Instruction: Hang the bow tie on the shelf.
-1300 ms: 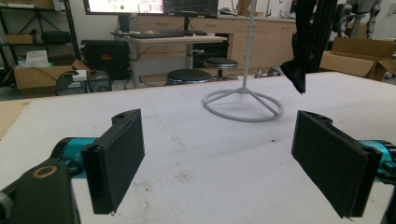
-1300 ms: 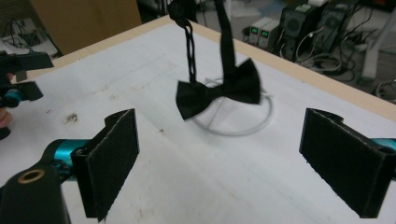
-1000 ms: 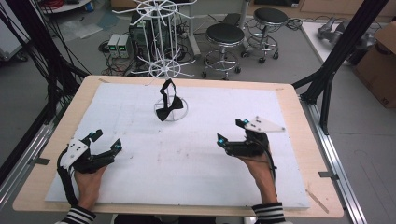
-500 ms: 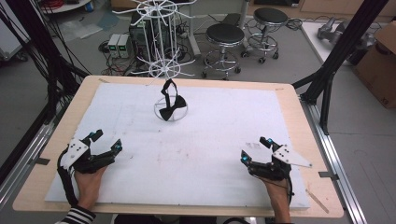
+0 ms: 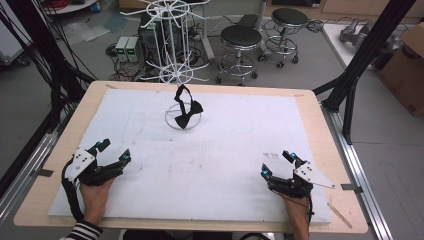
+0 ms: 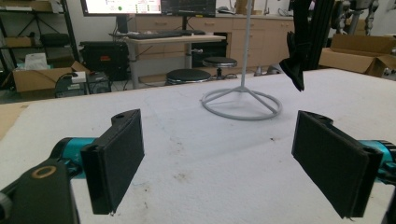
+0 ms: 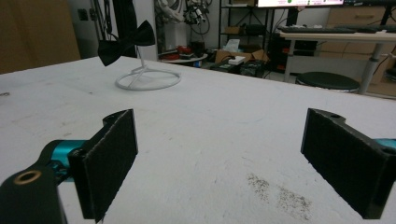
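- The surface is a wooden top with a white sheet over nearly all of it; a strip of bare wood shows along each edge.
- A white wire rack rises near the middle of the far edge, its ring foot resting on the white sheet.
- The left hand-held gripper rests near the front left corner, held from behind by a hand that comes in over the front edge. Its jaws stand wide apart with nothing between them, and they point toward the far edge.
- The right hand-held gripper lies near the front right corner, a grey three-cornered plate on its top. Its jaws are also spread wide and grip nothing.
- A black bow tie hangs from the rack just above the ring foot, near the middle of the far edge and well apart from both grippers. Its strap loops upward to one of the rack's arms.
- In the left gripper view the bow tie hangs to the right of the rack's pole; in the right gripper view the bow tie shows far off at the upper left, above the ring.
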`<state>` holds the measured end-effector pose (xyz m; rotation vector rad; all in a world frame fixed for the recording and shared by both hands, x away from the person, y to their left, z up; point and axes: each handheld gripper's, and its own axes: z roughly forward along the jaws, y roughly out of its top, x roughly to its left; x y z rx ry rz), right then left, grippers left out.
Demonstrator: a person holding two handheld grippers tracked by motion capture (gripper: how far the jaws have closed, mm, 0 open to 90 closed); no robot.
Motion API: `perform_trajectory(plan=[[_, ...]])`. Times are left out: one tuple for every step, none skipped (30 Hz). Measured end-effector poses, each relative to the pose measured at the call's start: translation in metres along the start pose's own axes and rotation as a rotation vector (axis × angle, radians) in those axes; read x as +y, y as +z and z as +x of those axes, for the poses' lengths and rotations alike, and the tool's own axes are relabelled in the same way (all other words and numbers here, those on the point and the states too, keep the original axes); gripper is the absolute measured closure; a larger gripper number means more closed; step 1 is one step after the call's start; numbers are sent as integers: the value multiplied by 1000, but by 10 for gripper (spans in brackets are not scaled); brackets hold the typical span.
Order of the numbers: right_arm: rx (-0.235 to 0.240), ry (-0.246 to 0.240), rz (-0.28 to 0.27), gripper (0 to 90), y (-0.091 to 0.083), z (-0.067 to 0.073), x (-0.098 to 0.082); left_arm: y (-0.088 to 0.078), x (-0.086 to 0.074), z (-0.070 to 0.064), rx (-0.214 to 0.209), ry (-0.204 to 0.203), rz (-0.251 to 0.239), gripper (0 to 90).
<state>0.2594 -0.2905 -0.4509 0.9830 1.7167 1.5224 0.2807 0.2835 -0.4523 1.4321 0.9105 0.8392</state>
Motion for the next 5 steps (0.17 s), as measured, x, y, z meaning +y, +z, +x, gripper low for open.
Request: perform_trajectory(plan=[[-6, -5, -6, 99, 0, 0, 0, 0, 0, 0, 0, 1, 0, 171], [-2, -2, -7, 99, -1, 1, 0, 0, 0, 0, 1, 1, 0, 171], [-2, -4, -14, 99, -1, 0, -1, 0, 0, 0, 2, 2, 0, 171], [-5, 0, -19, 99, -2, 1, -1, 0, 0, 0, 3, 3, 0, 171], [-13, 0, -30, 99, -3, 1, -2, 0, 0, 0, 4, 5, 2, 171]])
